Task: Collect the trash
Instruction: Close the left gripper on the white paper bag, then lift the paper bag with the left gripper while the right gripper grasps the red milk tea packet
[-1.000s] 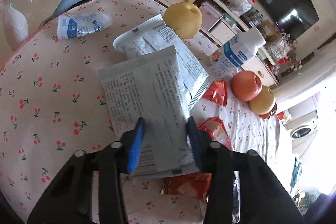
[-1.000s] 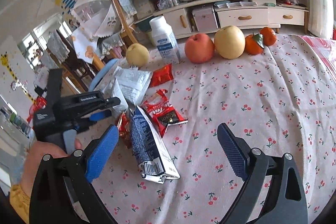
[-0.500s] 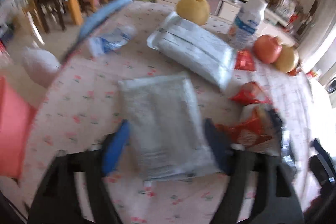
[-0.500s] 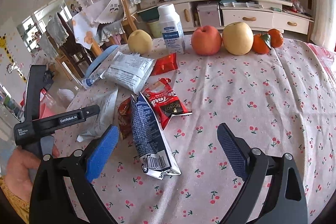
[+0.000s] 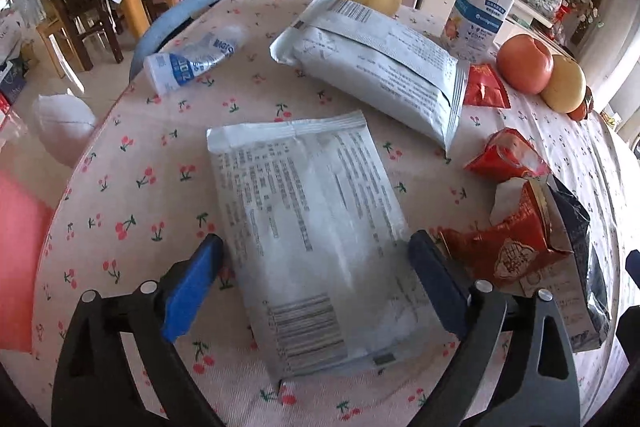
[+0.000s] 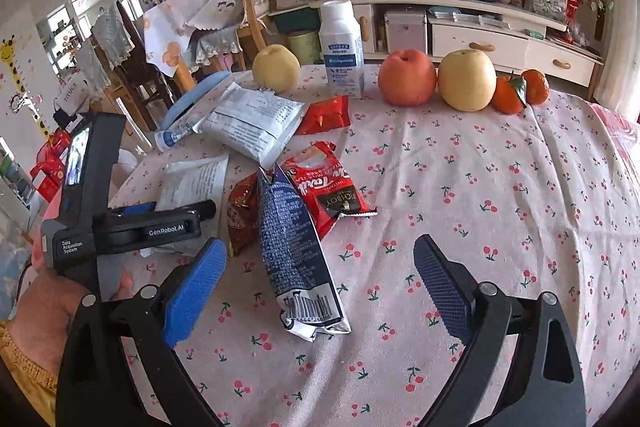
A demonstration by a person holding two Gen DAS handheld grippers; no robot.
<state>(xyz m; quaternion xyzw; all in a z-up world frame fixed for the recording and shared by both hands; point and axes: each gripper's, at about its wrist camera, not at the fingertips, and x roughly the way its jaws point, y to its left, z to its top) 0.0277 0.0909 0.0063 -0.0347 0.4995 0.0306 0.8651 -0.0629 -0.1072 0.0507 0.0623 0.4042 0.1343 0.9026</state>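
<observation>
A flat silver packet (image 5: pixel 312 239) lies on the cherry-print tablecloth (image 5: pixel 132 195) between the jaws of my left gripper (image 5: pixel 314 245), which is open; the pads stand just off its edges. A second silver packet (image 5: pixel 380 71) rests farther back, with red wrappers (image 5: pixel 504 251) to the right. In the right wrist view a dark blue snack bag (image 6: pixel 296 247) lies between the open jaws of my right gripper (image 6: pixel 320 247), nearer the left pad and untouched. A red snack bag (image 6: pixel 332 191) lies behind it.
A crushed plastic bottle (image 5: pixel 192 63) lies near the table's left edge by a blue chair back (image 5: pixel 184 11). A white bottle (image 6: pixel 340 47), pears (image 6: pixel 466 79), an apple (image 6: pixel 406 77) and tangerines (image 6: pixel 520 91) line the far side. A hand (image 6: pixel 60 299) holds the left tool.
My left gripper opened and let go of the silver packet, which now lies flat on the table; the wrist also rolled. The right gripper shifted slightly over the blue bag.
</observation>
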